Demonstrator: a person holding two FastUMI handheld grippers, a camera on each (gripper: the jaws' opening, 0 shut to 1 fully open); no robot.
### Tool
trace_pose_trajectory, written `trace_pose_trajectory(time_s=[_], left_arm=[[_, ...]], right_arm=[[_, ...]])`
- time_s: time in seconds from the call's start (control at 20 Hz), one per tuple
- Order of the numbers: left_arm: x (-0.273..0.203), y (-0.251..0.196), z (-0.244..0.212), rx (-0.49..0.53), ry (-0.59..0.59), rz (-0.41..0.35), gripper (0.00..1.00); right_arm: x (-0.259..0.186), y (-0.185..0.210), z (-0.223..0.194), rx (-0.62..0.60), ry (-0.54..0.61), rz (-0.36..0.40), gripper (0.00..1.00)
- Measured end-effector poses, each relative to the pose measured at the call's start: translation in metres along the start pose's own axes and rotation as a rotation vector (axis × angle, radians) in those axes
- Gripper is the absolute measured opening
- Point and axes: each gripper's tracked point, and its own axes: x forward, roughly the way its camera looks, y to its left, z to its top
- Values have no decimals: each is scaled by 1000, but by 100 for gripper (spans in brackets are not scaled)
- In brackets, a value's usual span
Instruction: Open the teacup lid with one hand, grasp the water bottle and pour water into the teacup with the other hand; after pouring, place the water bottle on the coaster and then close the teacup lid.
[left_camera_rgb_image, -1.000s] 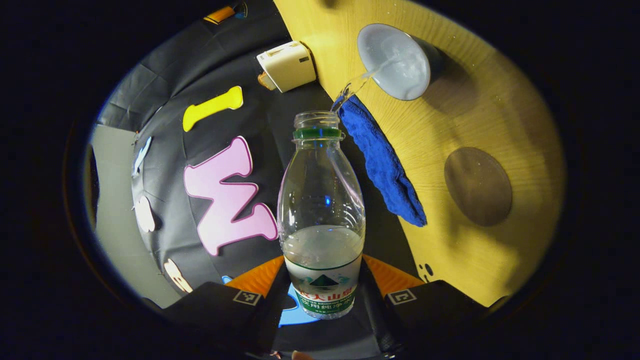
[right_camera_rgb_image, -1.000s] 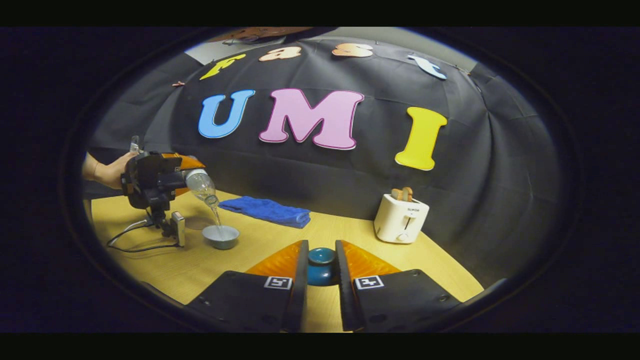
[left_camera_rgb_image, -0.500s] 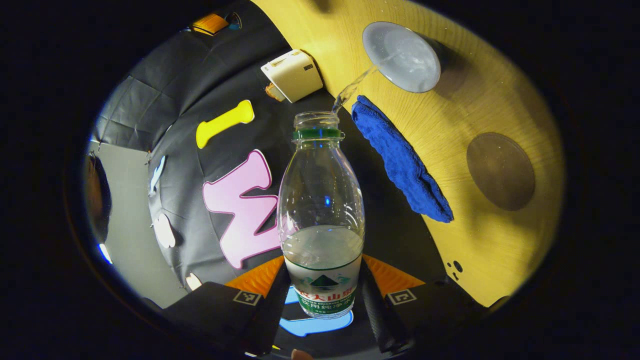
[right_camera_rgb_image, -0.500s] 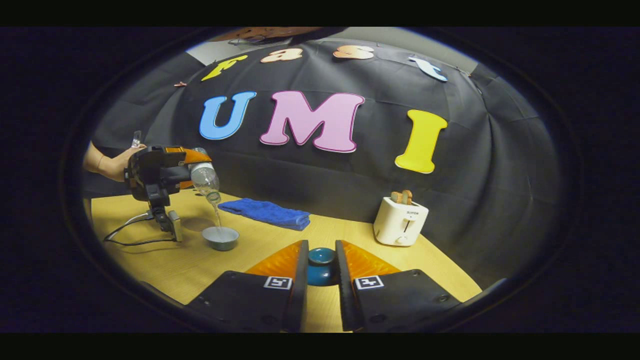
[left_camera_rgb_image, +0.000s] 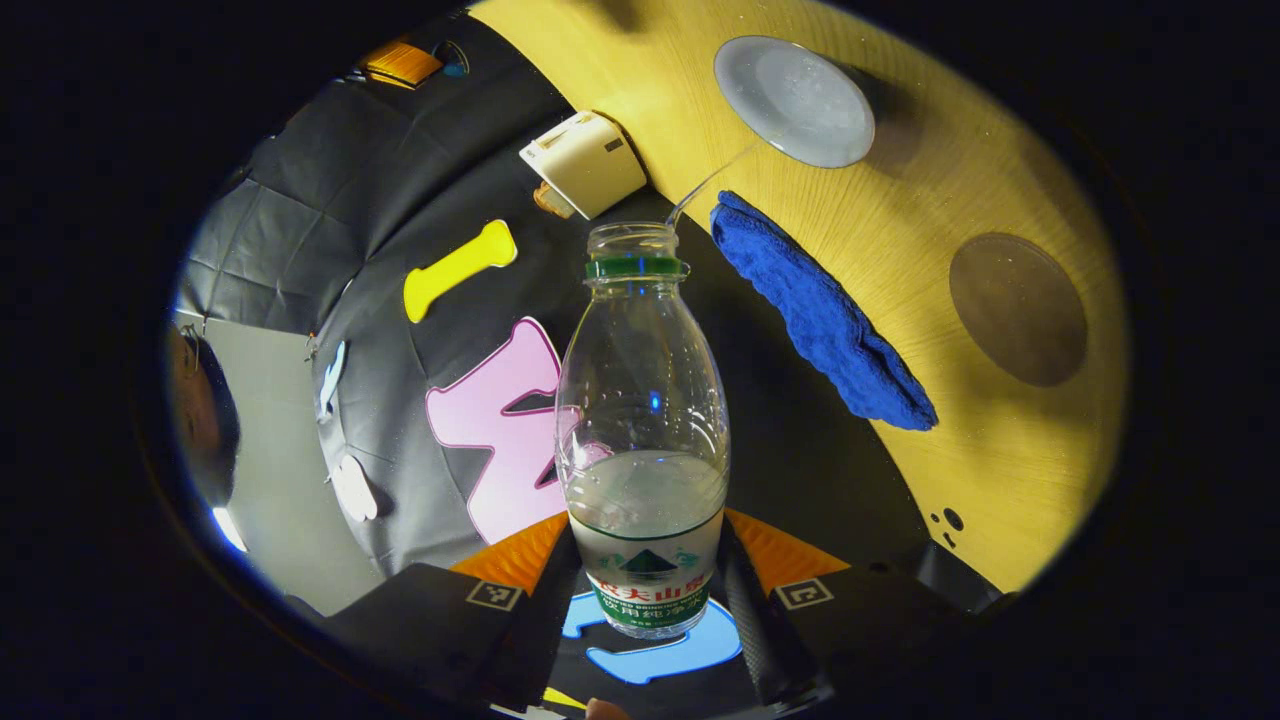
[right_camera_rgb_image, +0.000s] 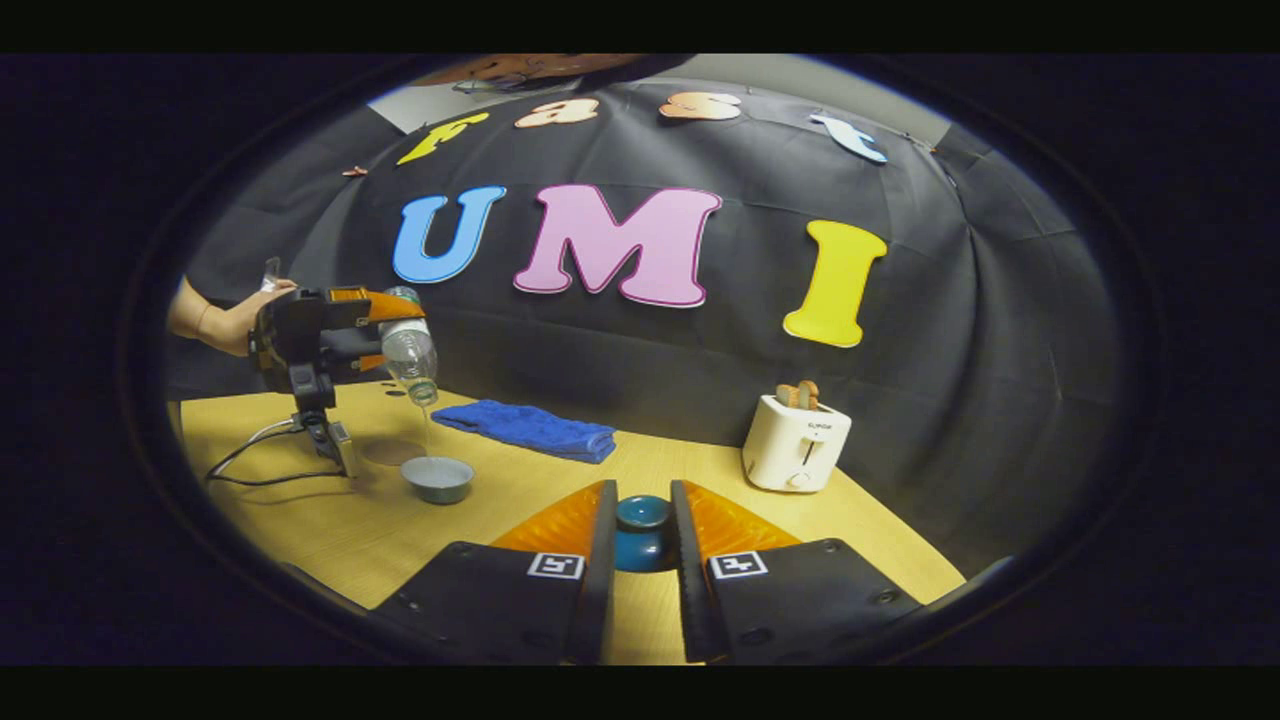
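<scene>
- The left gripper (left_camera_rgb_image: 645, 580) clamps the lower part of the water bottle (left_camera_rgb_image: 643, 430), a finger pressed on each side.
- In the right gripper view the bottle (right_camera_rgb_image: 408, 350) is tipped mouth-down above the teacup (right_camera_rgb_image: 438, 479), a thin stream of water (right_camera_rgb_image: 424, 430) falling into it.
- The teacup stands open on the table (right_camera_rgb_image: 480, 520), with the brown coaster (right_camera_rgb_image: 383, 450) just beside it and a blue towel (right_camera_rgb_image: 530, 428) behind it.
- A white toaster (right_camera_rgb_image: 796, 450) sits well to the right of the teacup.
- The right gripper (right_camera_rgb_image: 640, 545) pinches the blue lid (right_camera_rgb_image: 641, 530) between its fingers, above the table.
</scene>
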Motion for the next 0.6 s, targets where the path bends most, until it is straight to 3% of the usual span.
trace_pose_trajectory(time_s=[0.05, 0.2, 0.45, 0.5, 0.6], left_arm=[[1, 2, 2, 5, -8, 8, 76], [3, 4, 4, 6, -22, 10, 76], [4, 1, 6, -1, -23, -5, 76], [4, -1, 5, -8, -19, -11, 76], [3, -10, 2, -67, -1, -55, 76]], right_arm=[[1, -1, 0, 0, 1, -1, 36], [2, -1, 1, 8, -1, -7, 26], [4, -3, 0, 19, -2, -11, 36], [4, -3, 1, 20, -1, -12, 31], [4, -3, 0, 25, 1, -12, 31]])
